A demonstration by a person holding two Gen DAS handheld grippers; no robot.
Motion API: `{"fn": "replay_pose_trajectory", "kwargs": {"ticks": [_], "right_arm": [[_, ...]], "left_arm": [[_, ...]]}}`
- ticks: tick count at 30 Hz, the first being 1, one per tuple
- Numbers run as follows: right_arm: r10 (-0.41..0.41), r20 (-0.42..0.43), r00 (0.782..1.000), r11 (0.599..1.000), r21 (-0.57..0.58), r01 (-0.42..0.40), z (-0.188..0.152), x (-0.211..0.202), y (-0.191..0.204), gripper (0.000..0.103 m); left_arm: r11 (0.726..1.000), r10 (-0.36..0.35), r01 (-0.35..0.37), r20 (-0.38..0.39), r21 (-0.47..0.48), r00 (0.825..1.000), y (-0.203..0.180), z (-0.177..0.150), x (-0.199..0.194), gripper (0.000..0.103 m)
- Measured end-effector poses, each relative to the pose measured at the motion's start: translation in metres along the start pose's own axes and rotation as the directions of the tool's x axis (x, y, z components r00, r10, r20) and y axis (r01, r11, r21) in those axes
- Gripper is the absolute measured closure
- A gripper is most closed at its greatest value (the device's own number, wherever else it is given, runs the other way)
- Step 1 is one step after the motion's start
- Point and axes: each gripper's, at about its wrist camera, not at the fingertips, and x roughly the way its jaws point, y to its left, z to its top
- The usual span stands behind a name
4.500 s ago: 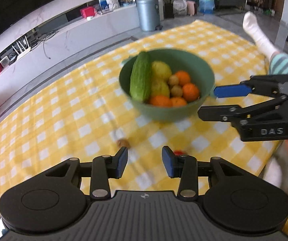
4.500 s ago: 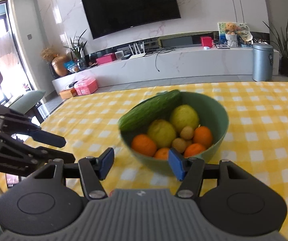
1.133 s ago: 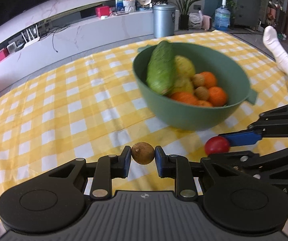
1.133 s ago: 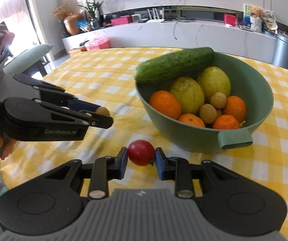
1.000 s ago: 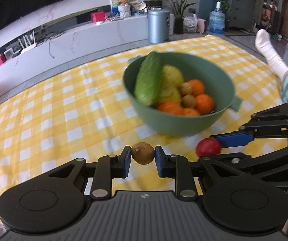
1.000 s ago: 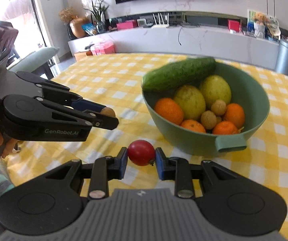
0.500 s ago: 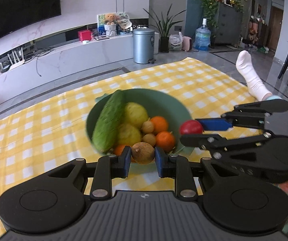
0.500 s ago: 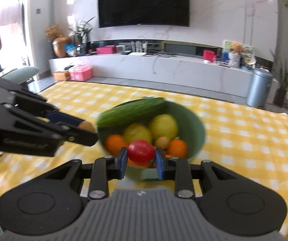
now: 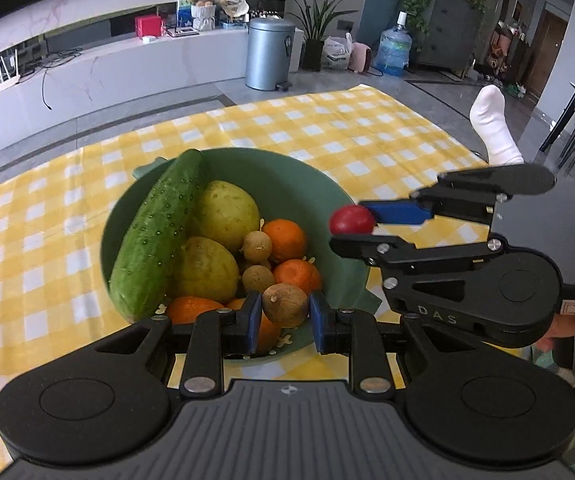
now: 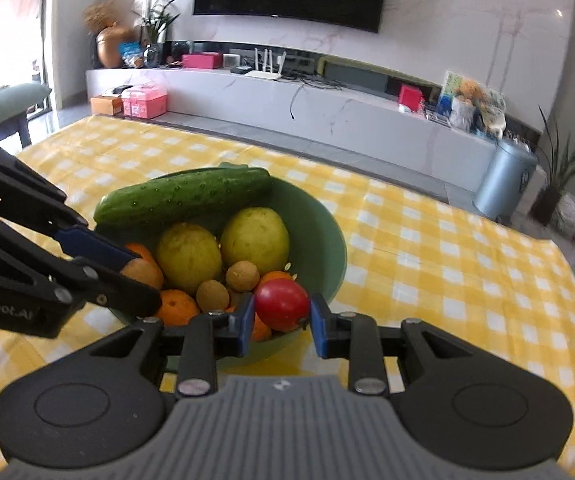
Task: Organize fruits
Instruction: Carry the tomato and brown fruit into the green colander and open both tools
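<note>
Above green bowl (image 9: 319,196), left gripper (image 9: 285,311) clamping brown fruit (image 9: 285,305), right gripper (image 10: 282,312) clamping red fruit (image 10: 282,305)

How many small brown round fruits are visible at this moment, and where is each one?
3. One brown fruit is clamped in the left gripper over the green bowl; two lie in the bowl, one behind the other, beside the oranges. More may be hidden underneath.

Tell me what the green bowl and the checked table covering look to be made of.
The green bowl looks like matte moulded plastic: even colour, soft sheen, a tab handle formed in one piece, though glazed ceramic can't be excluded. The checked table covering looks like thin woven cloth or soft vinyl; fine creases run across it.
</note>
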Motion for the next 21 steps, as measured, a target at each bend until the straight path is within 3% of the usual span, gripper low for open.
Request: {"fn": "replay_pose_trajectory", "kwargs": {"ticks": [11,21], "right_arm": [[0.035,-0.037,0.999,0.994,-0.102,-0.038,0.004,0.028,0.008,0.077],[0.053,-0.071,0.996,0.993,-0.099,-0.06,0.006,0.035,0.01,0.077]], "left_arm": [[0.999,-0.03,0.028,-0.035,-0.038,0.999,0.011,-0.004,0.018,0.075],[0.995,-0.058,0.054,-0.041,-0.086,0.997,0.02,-0.007,0.022,0.075]]}}
